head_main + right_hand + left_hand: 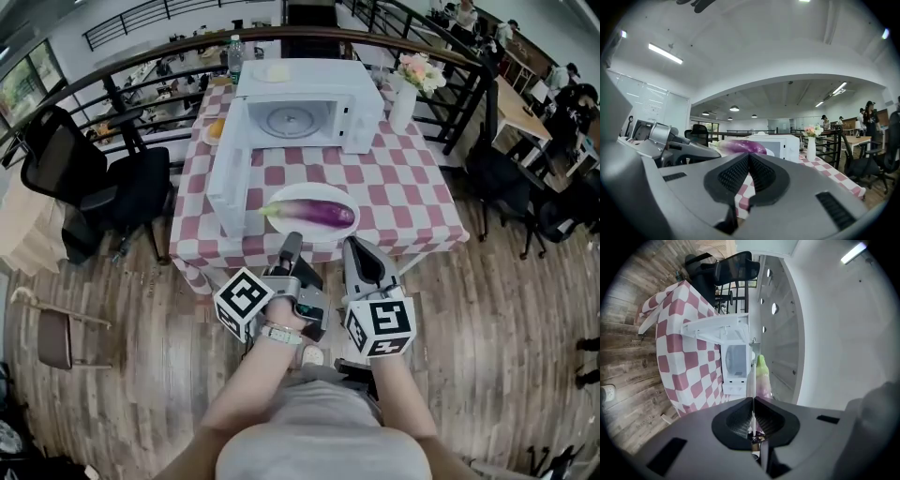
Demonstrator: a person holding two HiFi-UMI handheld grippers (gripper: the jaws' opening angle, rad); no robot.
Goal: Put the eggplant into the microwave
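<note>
Surveying the checkered worktop (pixel 412 187), we note the white microwave (pixel 309 108), door (pixel 228 183) swung open; before it a plate (pixel 281 199) bearing the eggplant (pixel 319 214); nearest us the left hand-held gripper (pixel 290 247) and right hand-held gripper (pixel 354 247), each with jaws pressed together on nothing, off the worktop's near edge.

The desk (pixel 412 187) wears a red-and-white checked cloth and stands on a wooden plank floor (pixel 487 309). Seen from its near edge, a white microwave (pixel 309 103) sits at 12 o'clock with its door swung open. A white plate (pixel 309 188) lies at 6 o'clock. A white vase (pixel 402 108) of flowers stands at 2 o'clock, and a bottle (pixel 234 56) at 11 o'clock.
</note>
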